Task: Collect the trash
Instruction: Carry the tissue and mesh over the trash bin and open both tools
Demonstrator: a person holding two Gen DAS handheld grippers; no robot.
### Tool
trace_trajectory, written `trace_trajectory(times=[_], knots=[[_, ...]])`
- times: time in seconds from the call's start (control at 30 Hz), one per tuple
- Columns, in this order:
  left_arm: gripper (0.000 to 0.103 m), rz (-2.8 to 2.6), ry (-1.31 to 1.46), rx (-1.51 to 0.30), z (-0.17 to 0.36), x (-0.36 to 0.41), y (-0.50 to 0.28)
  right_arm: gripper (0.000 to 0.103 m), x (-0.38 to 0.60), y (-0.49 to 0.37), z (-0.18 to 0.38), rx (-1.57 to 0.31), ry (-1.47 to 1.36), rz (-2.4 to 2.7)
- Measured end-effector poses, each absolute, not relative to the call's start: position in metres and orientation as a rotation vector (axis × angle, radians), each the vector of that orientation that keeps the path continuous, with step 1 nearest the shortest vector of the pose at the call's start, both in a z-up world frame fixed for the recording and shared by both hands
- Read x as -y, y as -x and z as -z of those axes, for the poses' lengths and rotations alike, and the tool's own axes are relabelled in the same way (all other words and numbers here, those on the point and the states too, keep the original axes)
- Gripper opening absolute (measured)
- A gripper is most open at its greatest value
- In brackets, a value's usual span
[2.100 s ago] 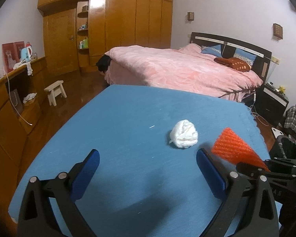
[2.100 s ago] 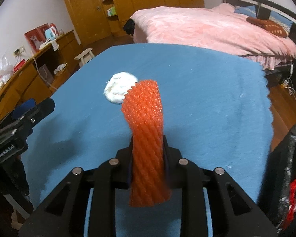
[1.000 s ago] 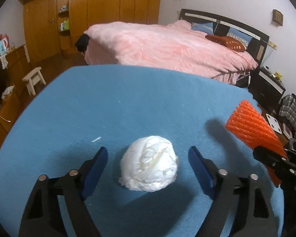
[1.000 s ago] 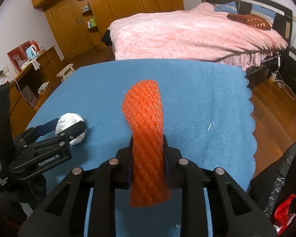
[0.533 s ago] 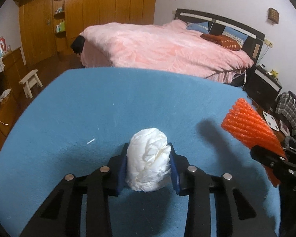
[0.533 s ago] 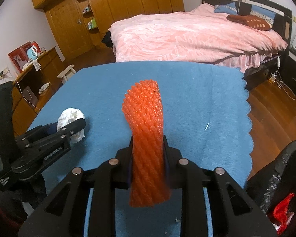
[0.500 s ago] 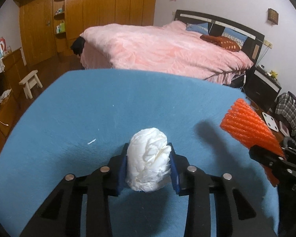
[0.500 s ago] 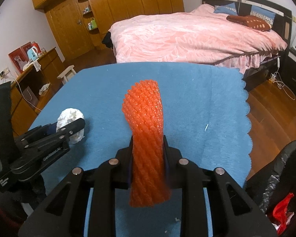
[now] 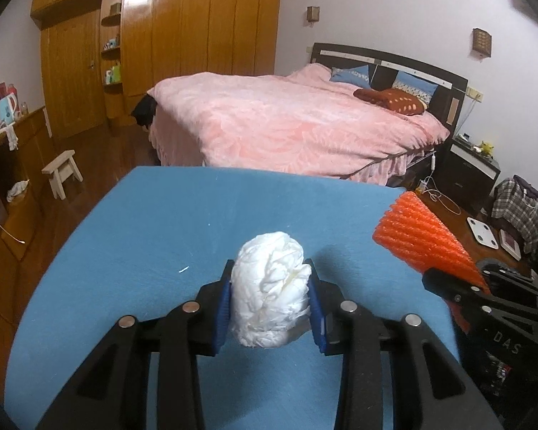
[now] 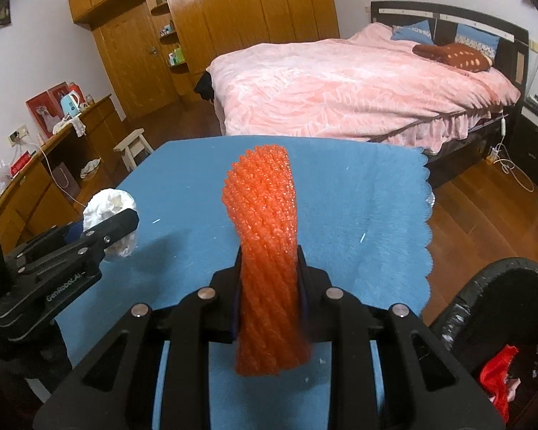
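Note:
A crumpled white paper wad [image 9: 270, 288] sits squeezed between the blue pads of my left gripper [image 9: 270, 304], which is shut on it and holds it above the blue tablecloth [image 9: 183, 229]. My right gripper [image 10: 269, 294] is shut on an orange foam net sleeve [image 10: 265, 243] that stands up out of the jaws. From the left wrist, the orange sleeve [image 9: 423, 240] and the right gripper's black frame show at the right. From the right wrist, the white wad [image 10: 107, 208] and the left gripper's frame are at the left.
A black trash bag [image 10: 502, 322] with red scraps inside gapes at the lower right, beside the table's scalloped edge. Beyond the table stand a pink-covered bed [image 9: 297, 125], a wooden wardrobe [image 9: 183, 36], a small white stool [image 9: 62, 172] and a desk on the left [image 10: 53, 165].
The left gripper's jaws closed on the white wad and lifted it off the cloth. The right gripper rose a little, with the orange sleeve still in it.

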State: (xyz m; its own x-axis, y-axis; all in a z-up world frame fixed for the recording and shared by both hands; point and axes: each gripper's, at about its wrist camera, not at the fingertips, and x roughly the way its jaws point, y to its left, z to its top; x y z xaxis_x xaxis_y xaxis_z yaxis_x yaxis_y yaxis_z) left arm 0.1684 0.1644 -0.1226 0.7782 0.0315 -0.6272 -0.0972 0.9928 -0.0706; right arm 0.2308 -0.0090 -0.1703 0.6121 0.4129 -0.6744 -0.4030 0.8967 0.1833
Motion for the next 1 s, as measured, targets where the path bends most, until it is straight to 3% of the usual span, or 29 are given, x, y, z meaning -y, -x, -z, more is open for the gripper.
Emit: trace_trajectory(times=[1.0], knots=[[0.036, 0.034, 0.064, -0.58, 0.06, -0.085, -0.081, 0.024, 0.094, -0.117, 0.103, -0.675, -0.025, -0.424]])
